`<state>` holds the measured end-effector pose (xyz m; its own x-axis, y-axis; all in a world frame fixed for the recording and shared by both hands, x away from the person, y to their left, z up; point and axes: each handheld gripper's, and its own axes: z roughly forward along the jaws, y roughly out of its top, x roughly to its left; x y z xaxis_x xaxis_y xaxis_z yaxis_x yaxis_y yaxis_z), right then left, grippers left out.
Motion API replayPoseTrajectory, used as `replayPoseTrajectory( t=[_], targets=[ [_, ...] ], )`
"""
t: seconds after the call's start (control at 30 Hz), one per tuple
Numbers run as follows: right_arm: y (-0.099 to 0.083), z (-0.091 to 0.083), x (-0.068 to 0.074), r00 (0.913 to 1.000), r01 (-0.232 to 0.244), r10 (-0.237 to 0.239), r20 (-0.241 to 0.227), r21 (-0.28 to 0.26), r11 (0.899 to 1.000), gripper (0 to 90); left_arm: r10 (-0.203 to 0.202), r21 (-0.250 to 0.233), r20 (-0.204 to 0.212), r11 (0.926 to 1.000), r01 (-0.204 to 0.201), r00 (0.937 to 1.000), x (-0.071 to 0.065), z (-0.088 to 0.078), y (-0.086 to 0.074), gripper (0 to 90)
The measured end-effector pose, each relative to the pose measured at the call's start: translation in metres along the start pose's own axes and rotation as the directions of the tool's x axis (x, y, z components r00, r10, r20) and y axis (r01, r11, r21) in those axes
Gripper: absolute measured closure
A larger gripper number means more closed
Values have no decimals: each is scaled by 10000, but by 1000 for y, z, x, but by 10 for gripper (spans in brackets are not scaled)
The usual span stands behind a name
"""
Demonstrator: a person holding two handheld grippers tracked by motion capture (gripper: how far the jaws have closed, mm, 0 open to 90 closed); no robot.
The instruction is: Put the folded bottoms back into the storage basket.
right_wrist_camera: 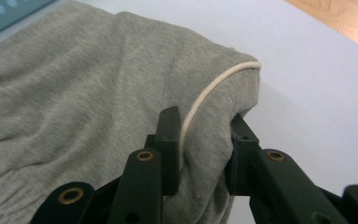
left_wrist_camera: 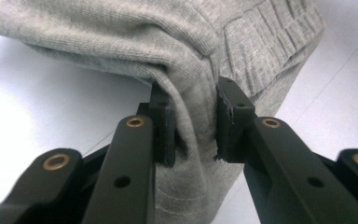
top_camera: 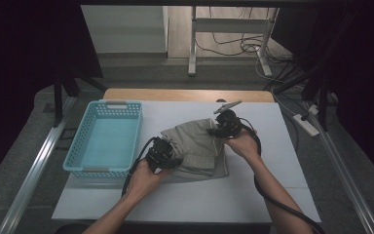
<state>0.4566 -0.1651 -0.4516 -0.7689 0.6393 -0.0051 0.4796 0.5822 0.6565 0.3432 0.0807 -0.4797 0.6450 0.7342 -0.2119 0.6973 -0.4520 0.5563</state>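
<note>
A folded grey knit garment (top_camera: 197, 146) lies in the middle of the white table top (top_camera: 272, 146). My left gripper (top_camera: 173, 162) is at its near left edge, shut on a thick fold of the grey fabric (left_wrist_camera: 193, 107), which bunches between the two black pads (left_wrist_camera: 165, 126). My right gripper (top_camera: 213, 131) is at the garment's far right side, shut on a fold with a cream cord (right_wrist_camera: 200, 105) running along it. Both pinched edges are lifted slightly off the table. The ribbed hem (left_wrist_camera: 265, 42) shows beyond the left jaws.
A light blue plastic basket (top_camera: 80, 141), with nothing inside, stands to the left of the garment. The table's wooden far edge (top_camera: 185, 94) lies behind the white top. Black cables trail from both grippers toward the near edge. Dark frames and floor cables surround the table.
</note>
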Motion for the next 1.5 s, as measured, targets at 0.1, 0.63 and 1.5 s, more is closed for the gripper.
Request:
replayPoseTrajectory(
  t=[0.1,0.63,1.5],
  targets=[
    [4,-3,5,9998,165,-166,-65,-129,9998,714,-103,-86,93,9999,104,9999,1,-8,1,706],
    [23,-21,27,9964,518,-578,-617,-955,9941,713,-35,-355,194,9994,42,9998,10,-46,-1,705],
    [58,-21,63,9890,830,-1012,-1076,-1622,9833,713,-426,-707,145,9965,436,9990,41,-103,-14,704]
  ],
)
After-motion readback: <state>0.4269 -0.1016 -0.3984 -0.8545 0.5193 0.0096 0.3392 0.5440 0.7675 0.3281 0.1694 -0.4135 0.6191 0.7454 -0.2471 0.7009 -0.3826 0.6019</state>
